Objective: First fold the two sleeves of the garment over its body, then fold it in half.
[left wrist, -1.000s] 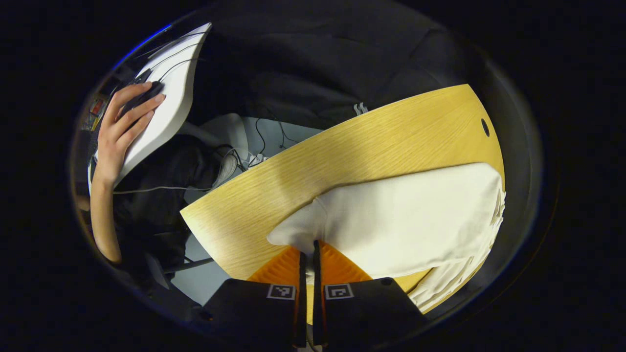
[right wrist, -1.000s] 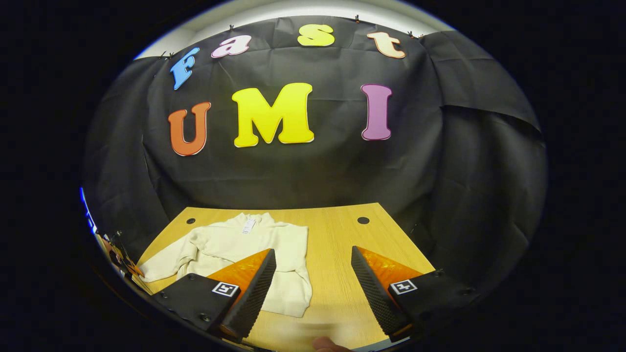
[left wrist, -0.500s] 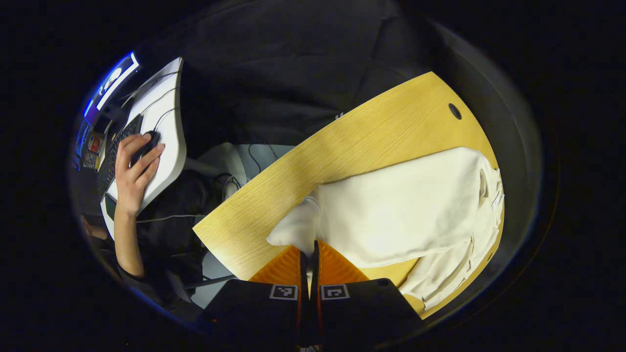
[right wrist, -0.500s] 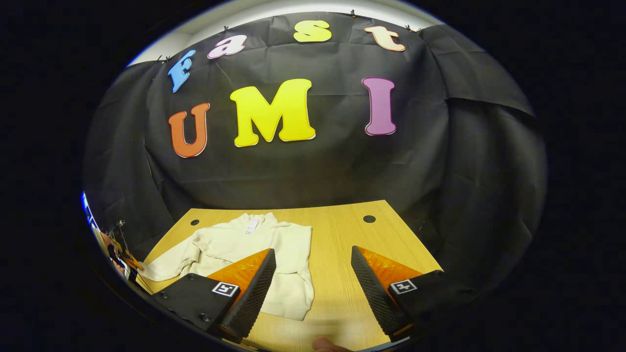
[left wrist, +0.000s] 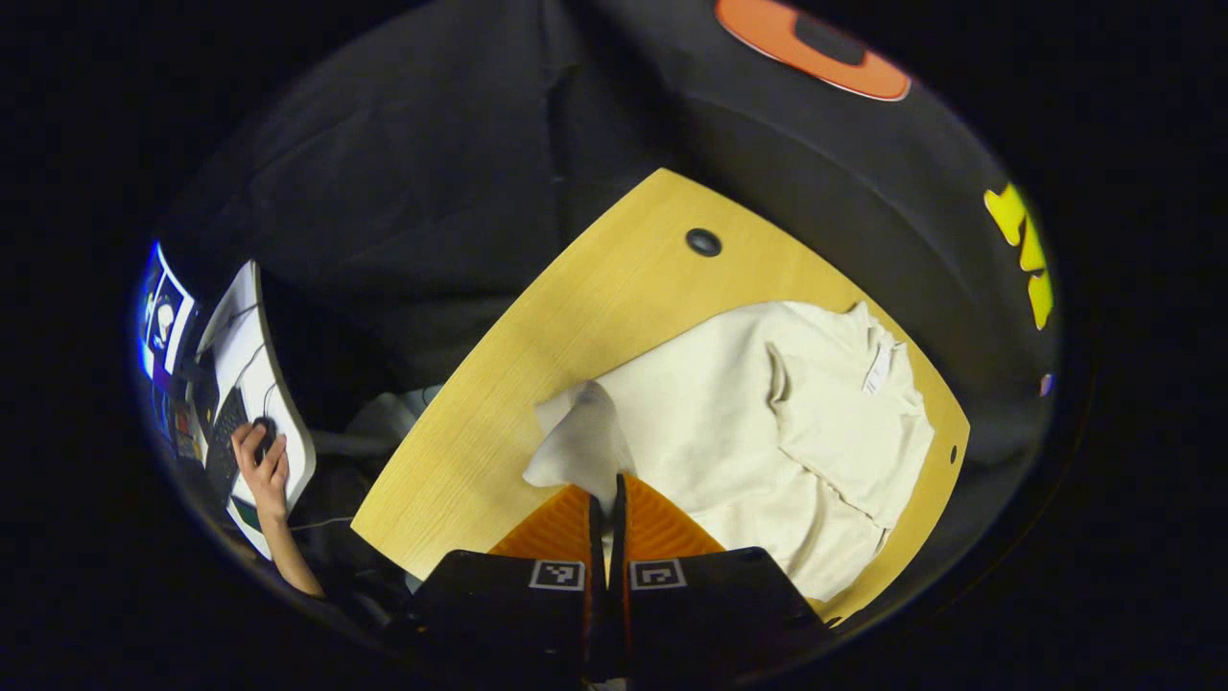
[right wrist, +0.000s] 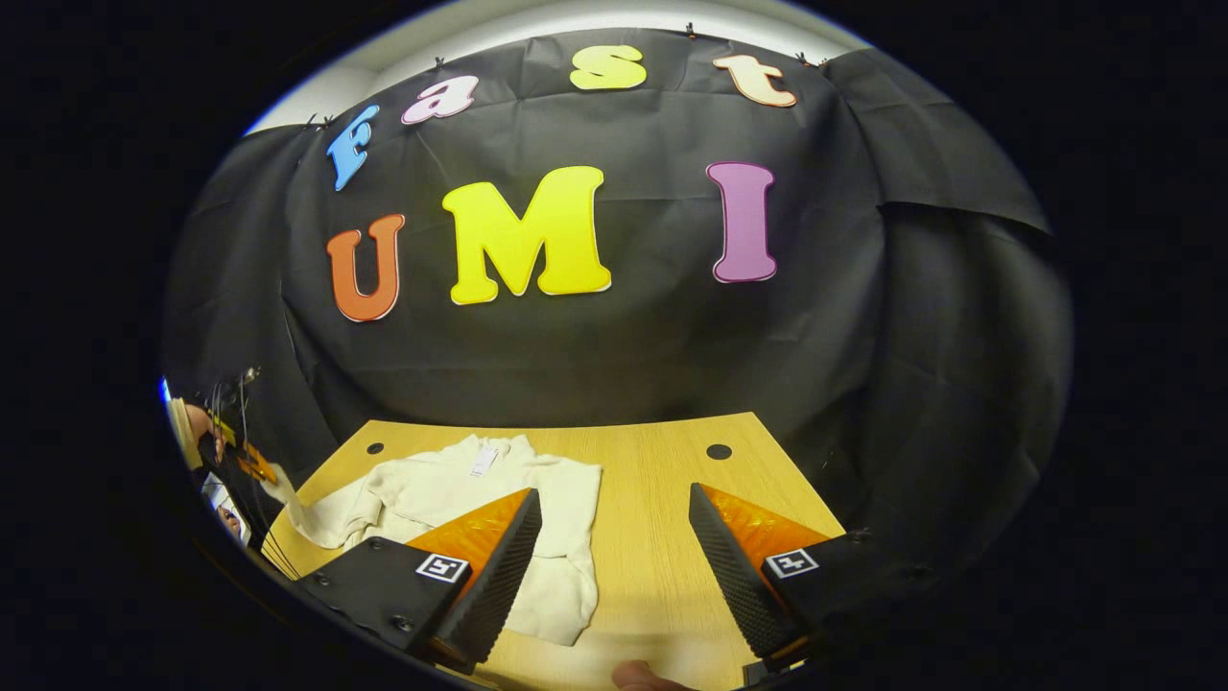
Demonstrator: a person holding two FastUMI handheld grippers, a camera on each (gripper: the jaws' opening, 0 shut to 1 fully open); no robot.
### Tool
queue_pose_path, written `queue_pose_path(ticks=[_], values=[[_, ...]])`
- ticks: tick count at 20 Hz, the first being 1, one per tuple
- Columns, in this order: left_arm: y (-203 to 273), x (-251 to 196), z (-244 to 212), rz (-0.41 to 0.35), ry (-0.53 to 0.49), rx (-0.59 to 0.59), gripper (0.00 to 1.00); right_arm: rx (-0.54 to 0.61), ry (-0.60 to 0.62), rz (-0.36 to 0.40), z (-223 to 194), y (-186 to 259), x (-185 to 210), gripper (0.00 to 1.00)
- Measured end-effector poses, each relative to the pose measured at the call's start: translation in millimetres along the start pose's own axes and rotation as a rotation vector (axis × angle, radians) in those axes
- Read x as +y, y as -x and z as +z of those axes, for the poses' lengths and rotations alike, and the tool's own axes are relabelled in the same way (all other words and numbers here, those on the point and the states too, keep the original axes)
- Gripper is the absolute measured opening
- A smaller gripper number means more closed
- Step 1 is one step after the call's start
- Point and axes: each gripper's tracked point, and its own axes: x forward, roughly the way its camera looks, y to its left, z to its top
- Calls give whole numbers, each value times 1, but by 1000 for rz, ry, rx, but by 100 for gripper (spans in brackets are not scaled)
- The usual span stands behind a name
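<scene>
sleeve [left wrist: 583, 443] lifted higher, left gripper [left wrist: 606, 499] jaws pinching it

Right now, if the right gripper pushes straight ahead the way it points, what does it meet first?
Most likely bare table: the right gripper, jaws open, points at the wood just right of the cream garment. The booth's black cloth wall lies beyond. Depth is unclear, so its left jaw might graze the garment's edge.
</scene>
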Motion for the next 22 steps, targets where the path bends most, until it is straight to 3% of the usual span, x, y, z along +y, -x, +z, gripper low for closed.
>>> queue_pose_path(ticks=[7, 13, 16, 22], values=[[-4, -133, 29, -93, -193, -50, 3, 4, -21, -58, -2, 2, -39, 96], [-10, -239, 14, -165, -356, -69, 3, 29, -44, -104, -14, 4, -68, 96], [-13, -286, 15, -176, -429, -145, 3, 28, -45, -115, -15, 8, -82, 96], [-6, -399, -11, -293, -511, -217, 4, 33, -31, -123, -17, 14, -102, 96]])
